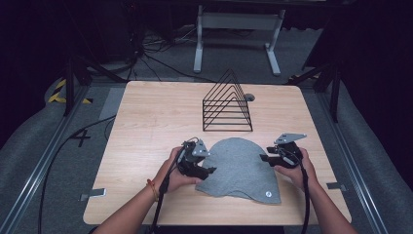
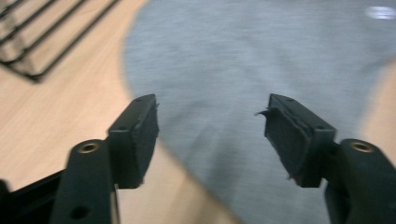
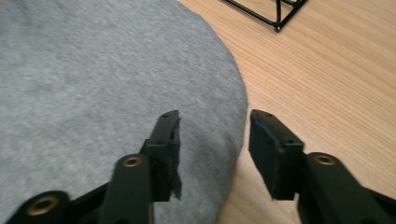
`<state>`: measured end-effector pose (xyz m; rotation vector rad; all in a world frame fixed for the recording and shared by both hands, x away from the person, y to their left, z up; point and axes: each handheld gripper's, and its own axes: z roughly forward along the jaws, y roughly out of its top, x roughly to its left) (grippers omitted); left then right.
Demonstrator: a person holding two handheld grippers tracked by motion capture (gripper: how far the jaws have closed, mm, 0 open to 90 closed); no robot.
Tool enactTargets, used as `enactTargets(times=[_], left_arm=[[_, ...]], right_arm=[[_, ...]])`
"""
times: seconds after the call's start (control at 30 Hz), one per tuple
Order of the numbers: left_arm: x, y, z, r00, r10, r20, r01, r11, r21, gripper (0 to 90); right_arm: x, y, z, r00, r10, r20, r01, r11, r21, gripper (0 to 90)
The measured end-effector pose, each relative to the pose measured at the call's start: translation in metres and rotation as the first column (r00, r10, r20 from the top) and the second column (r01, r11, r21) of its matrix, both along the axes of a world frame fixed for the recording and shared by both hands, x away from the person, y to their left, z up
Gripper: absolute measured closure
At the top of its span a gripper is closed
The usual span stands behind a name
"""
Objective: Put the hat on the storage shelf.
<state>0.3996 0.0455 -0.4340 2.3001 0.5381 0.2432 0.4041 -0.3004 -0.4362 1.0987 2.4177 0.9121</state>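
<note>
- While both pairs of jaws stand apart with nothing between the pads, the left gripper (image 2: 212,135) hangs over the near-left edge of the grey beanie (image 2: 261,70); one jaw is over bare wood, the other over cloth.
- Right gripper (image 3: 212,149): jaws also spread, gripping nothing, straddling the beanie's (image 3: 93,84) rounded right edge, one jaw above fabric, the other above the table (image 3: 327,79).
- Left gripper view is motion-blurred; whether the pads touch the cloth cannot be told.
- High view: left gripper (image 1: 207,168) at the beanie's (image 1: 238,168) left side, right gripper (image 1: 265,157) at its right side, each held in a hand (image 1: 173,173), forearms entering from the bottom edge.
- Beanie lies flat on the near centre of the wooden table (image 1: 146,126), crown pointing away from the person, opening edge toward them; a small round pale tag (image 1: 268,194) sits near its near-right corner.
- Black wire rack (image 1: 227,105), triangular dividers, stands upright just beyond the beanie, apart from it. Its slots hold nothing.
- Small grey round disc (image 1: 249,97) on the table just behind the rack.
</note>
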Motion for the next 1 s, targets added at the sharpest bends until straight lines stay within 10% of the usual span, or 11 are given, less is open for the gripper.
enactTargets(times=[0.17,0.37,0.73,1.0], left_arm=[[0.035,0.004,-0.018,0.9946,0.094,-0.043,-0.093,0.9956,0.008,30.9],[0.05,-0.003,-0.033,0.9927,0.09,-0.08,-0.091,0.9959,-0.004,27.6],[0.038,-0.016,-0.028,0.9962,0.024,-0.084,-0.022,0.9995,0.021,56.4],[0.042,-0.015,-0.028,0.9929,0.003,-0.119,-0.003,1.0,-0.001,76.8]], right_arm=[[0.014,0.004,-0.012,0.9977,-0.004,-0.068,0.003,1.0,-0.009,38.0],[0.012,0.005,-0.016,0.9975,-0.025,-0.066,0.026,1.0,0.003,32.3],[0.004,0.01,-0.015,0.9968,-0.015,-0.079,0.019,0.999,0.044,74.7],[0.004,0.008,-0.017,0.9957,0.006,-0.092,0.001,0.997,0.081,84.5]])
